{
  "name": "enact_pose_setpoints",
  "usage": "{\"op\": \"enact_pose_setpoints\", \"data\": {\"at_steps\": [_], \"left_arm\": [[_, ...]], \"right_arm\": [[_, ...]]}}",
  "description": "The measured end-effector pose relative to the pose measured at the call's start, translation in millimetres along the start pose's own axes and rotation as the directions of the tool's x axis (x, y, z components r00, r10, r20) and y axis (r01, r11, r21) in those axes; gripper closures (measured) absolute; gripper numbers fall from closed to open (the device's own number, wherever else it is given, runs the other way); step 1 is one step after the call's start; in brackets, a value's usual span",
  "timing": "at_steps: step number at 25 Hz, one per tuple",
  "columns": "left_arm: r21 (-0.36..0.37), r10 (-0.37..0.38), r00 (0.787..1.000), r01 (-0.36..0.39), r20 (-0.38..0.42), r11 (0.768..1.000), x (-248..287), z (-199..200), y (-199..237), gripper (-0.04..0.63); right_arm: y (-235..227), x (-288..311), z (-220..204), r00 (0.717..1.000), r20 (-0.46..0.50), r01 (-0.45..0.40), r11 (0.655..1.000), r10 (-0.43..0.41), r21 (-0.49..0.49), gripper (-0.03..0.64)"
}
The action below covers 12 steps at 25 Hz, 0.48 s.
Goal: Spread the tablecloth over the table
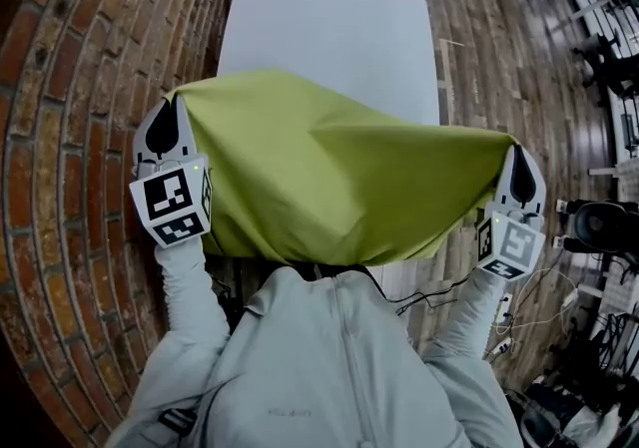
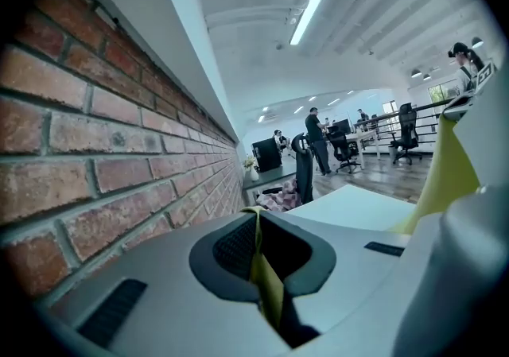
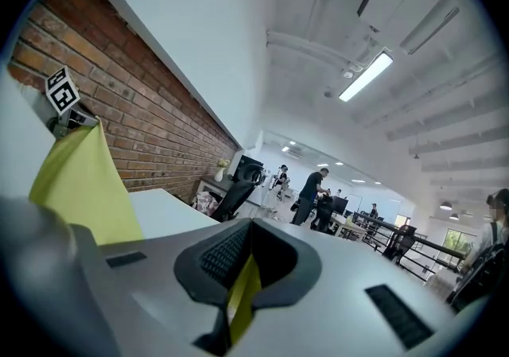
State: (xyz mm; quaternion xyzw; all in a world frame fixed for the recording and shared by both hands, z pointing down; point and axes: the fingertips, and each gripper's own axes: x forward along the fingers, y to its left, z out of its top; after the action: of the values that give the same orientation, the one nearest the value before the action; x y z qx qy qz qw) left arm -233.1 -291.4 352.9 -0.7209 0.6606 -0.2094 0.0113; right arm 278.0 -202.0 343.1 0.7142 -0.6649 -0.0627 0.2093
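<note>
Left hand-held gripper (image 1: 172,133) and right hand-held gripper (image 1: 521,180) are each clenched on a corner of the green tablecloth (image 1: 329,177). The cloth hangs stretched between them, above the near end of the white worktop (image 1: 329,32), beside the brick wall (image 1: 80,87).

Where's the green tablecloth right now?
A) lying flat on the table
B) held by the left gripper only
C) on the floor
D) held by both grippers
D: the tablecloth hangs stretched between the left gripper and the right gripper, each shut on its fabric, with the white table beyond it.
</note>
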Motion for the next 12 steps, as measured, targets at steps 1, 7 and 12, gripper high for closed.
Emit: {"op": "enact_pose_setpoints", "data": {"at_steps": [1, 7, 12], "left_arm": [[0.008, 0.008, 1.000, -0.008, 0.009, 1.000, 4, 3, 1, 0.569], [0.050, 0.074, 0.996, -0.077, 0.047, 0.996, 25, 27, 6, 0.569], [0.050, 0.127, 0.990, -0.130, 0.062, 0.990, 40, 34, 18, 0.569]], "right_arm": [[-5, 7, 0, 1.000, 0.005, 0.000, 1.000, 0.000, -0.006, 0.594], [-30, 47, 7, 0.999, 0.046, -0.024, 0.999, 0.026, -0.036, 0.594], [-40, 80, 9, 0.996, 0.073, -0.038, 0.997, 0.043, -0.068, 0.594]]}}
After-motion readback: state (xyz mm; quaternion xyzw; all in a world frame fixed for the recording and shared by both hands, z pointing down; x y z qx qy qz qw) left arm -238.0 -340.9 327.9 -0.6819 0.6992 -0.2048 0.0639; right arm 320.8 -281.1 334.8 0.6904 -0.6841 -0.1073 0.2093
